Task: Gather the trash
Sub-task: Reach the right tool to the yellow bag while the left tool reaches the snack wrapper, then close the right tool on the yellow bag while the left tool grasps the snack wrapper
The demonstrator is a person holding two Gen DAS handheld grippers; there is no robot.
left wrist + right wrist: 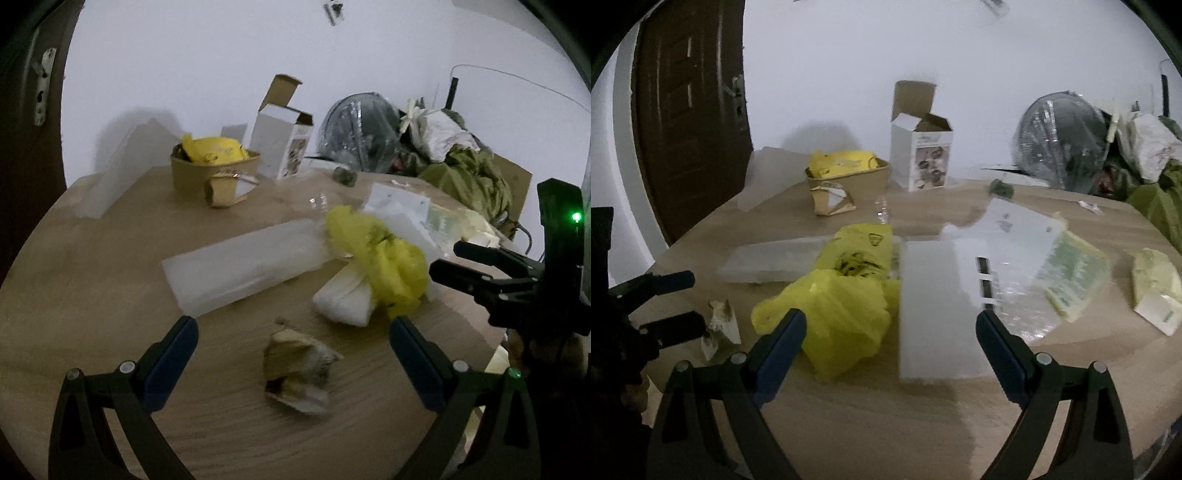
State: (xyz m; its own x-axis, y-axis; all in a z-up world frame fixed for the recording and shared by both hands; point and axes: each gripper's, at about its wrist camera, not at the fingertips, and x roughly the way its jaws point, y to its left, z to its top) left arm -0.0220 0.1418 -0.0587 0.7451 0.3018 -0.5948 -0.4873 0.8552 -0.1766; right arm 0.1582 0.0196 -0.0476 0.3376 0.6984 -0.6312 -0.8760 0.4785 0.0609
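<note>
The left claw (293, 334) is released, the crumpled wrapper (297, 371) lying on the bench (92, 295) between its fingers, just nearer than the yellow bag (384, 254). Best lower squarely, then pinch. The right claw (890, 328) gapes too.

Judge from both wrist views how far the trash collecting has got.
Done: apparently nothing; no bin shows. In hand: nothing. The left gripper is open around a crumpled wrapper, and the right gripper is open near the yellow bag. Left: foam slabs, an open carton and papers on the table.
</note>
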